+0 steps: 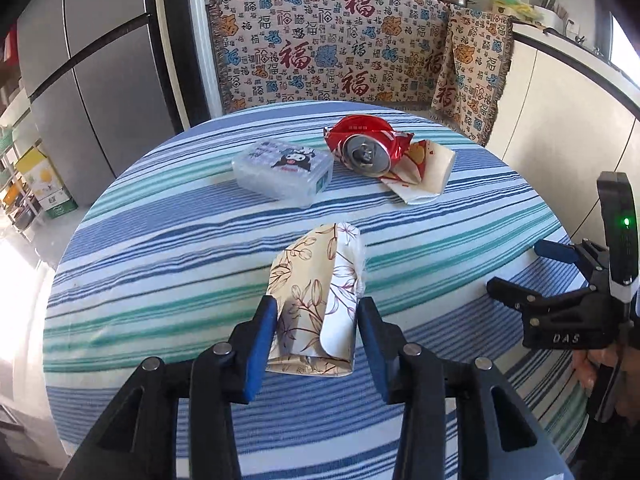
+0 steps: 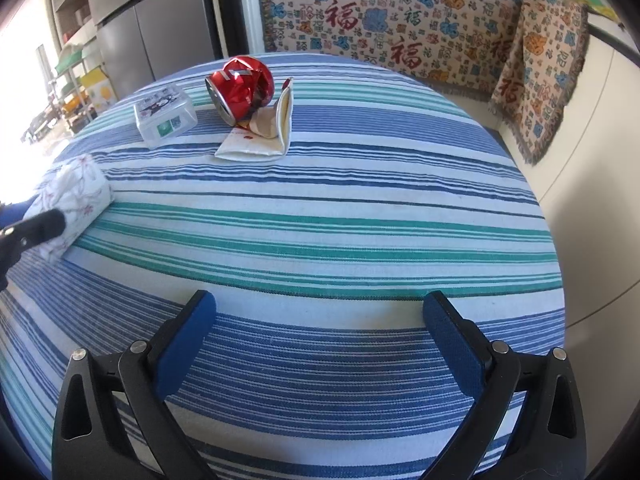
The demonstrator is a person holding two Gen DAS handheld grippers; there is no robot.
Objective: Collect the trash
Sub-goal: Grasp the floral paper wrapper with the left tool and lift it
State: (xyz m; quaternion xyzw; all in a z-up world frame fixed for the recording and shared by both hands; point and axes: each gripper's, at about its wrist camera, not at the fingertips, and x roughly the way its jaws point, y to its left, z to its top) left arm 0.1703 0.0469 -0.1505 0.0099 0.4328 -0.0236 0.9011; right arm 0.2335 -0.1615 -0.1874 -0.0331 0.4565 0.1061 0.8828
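Left wrist view: left gripper clenched on a flattened floral paper cup at the tabletop's near edge.
Right gripper gapes, holding nothing; crushed red can, folded wrapper and clear plastic box sit unobstructed near the far edge.

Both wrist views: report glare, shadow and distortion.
Left wrist view: blown-out daylight at the left edge; the left claw shades the flattened floral cup; the fridge bows. Right wrist view: overexposed upper-left corner; striped tablecloth bulges; soft shadow under the open right claw.
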